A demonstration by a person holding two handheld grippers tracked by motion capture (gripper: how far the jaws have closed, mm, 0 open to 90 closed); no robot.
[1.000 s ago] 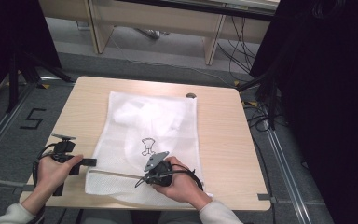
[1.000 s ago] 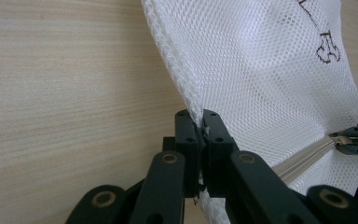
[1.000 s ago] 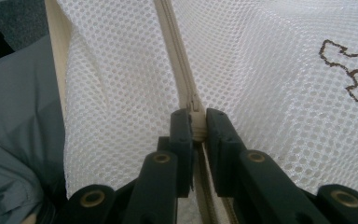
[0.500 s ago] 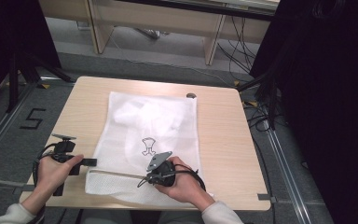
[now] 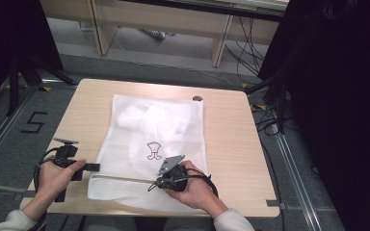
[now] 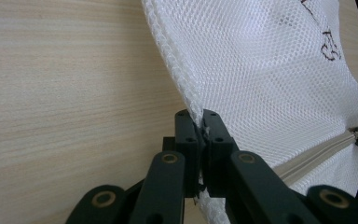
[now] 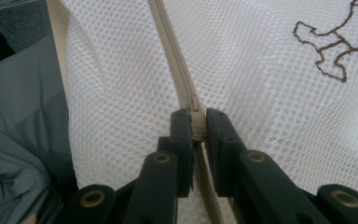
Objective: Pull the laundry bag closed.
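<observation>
A white mesh bag (image 5: 159,130) with a small dark printed figure (image 5: 153,150) lies flat on the wooden table (image 5: 231,144). Its beige zipper (image 5: 125,179) runs along the near end. My left gripper (image 5: 95,167) is shut on the bag's left edge near the zipper's end; in the left gripper view the pads (image 6: 201,126) pinch the seam of the mesh (image 6: 270,70). My right gripper (image 5: 151,184) points left along the zipper. In the right gripper view its jaws (image 7: 196,122) are shut on the beige zipper pull (image 7: 196,128), with the zipper tape (image 7: 168,46) running ahead.
A small dark object (image 5: 197,98) sits at the table's far edge. A strip of black tape (image 5: 272,203) marks the front right edge. Bare wood lies to the right of the bag. Grey clothing (image 7: 14,140) of the person is close below the front edge.
The right gripper has crept slightly to the right along the zipper. The left gripper has stayed where it was.
</observation>
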